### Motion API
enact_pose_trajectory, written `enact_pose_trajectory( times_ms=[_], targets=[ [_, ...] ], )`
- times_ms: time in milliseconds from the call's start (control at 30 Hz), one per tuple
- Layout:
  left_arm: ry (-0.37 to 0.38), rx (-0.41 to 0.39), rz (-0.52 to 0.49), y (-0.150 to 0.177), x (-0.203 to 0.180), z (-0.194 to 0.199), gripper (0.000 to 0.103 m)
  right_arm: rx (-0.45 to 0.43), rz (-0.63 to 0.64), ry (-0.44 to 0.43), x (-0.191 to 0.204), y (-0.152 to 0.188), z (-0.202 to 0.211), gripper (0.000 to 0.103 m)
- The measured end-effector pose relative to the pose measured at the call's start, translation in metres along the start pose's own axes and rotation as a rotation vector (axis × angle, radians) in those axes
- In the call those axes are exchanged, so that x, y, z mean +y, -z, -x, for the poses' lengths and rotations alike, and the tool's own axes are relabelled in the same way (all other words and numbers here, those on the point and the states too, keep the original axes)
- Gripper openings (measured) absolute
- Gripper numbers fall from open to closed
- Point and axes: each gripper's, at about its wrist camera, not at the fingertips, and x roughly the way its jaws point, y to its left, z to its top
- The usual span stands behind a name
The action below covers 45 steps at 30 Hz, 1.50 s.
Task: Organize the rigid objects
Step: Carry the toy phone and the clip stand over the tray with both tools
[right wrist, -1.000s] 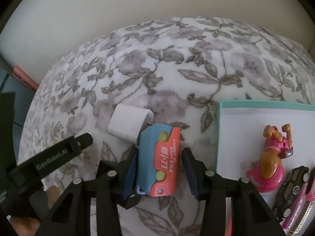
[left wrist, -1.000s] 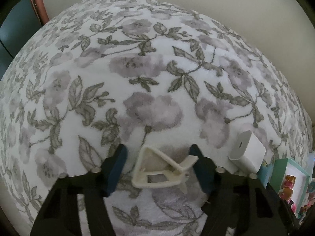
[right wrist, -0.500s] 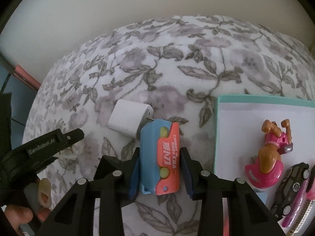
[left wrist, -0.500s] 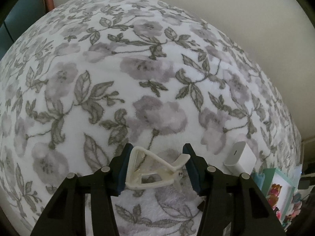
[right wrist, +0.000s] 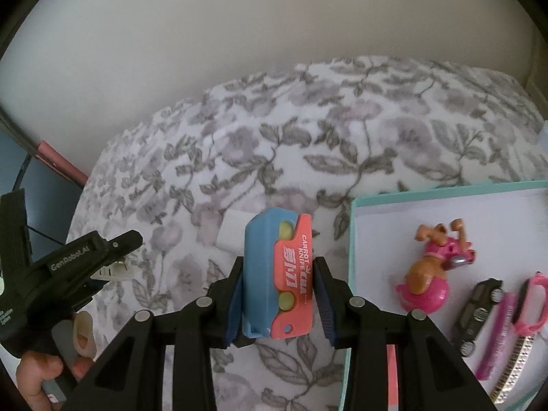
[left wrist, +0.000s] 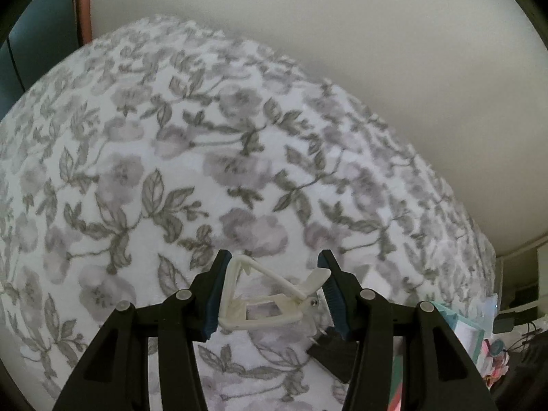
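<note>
My left gripper (left wrist: pixel 272 294) is shut on a white plastic clip (left wrist: pixel 270 299) and holds it above the floral blanket (left wrist: pixel 171 157). It also shows at the left of the right wrist view (right wrist: pixel 116 257). My right gripper (right wrist: pixel 279 294) is shut on a blue and coral toy carrot knife (right wrist: pixel 279 277), lifted off the blanket. A white charger block (right wrist: pixel 233 234) lies on the blanket just behind the knife. A teal-rimmed white box (right wrist: pixel 352 239) sits to the right.
The box holds a pink dog figure (right wrist: pixel 433 275), a black toy car (right wrist: pixel 479 311), a pink strip (right wrist: pixel 500 339) and pink glasses (right wrist: pixel 534 303). A pale wall (left wrist: pixel 342 34) runs behind the bed. The box corner (left wrist: pixel 469 332) shows at the left wrist view's lower right.
Both grippers closed on their objects and lifted them off the blanket. The views tilted up, showing more wall. The charger stayed on the blanket.
</note>
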Motion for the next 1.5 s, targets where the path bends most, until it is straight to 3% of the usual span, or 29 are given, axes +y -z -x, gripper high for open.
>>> enact_pose_trajectory(
  times_ms=[300, 467, 800, 1133, 1200, 1500],
  targets=[
    [0.019, -0.066, -0.129, 0.010, -0.054, 0.033, 0.053, -0.069, -0.092, 0.050, -0.031, 0.002, 0.046, 0.040],
    [0.015, -0.080, -0.250, 0.030, -0.096, 0.043, 0.053, -0.091, -0.160, 0.126, -0.063, 0.007, 0.065, 0.040],
    [0.086, -0.021, -0.394, 0.071, -0.172, 0.045, 0.054, -0.094, -0.227, 0.224, -0.124, 0.006, 0.081, 0.040],
    [0.157, 0.084, -0.546, 0.128, -0.235, 0.007, 0.054, -0.054, -0.290, 0.303, -0.174, 0.009, 0.072, 0.040],
    [0.149, 0.098, -0.586, 0.138, -0.241, 0.001, 0.054, -0.042, -0.304, 0.303, -0.183, 0.012, 0.069, 0.040],
    [0.150, 0.160, -0.595, 0.149, -0.241, -0.021, 0.054, -0.068, -0.357, 0.368, -0.206, 0.017, 0.078, 0.040]
  ],
)
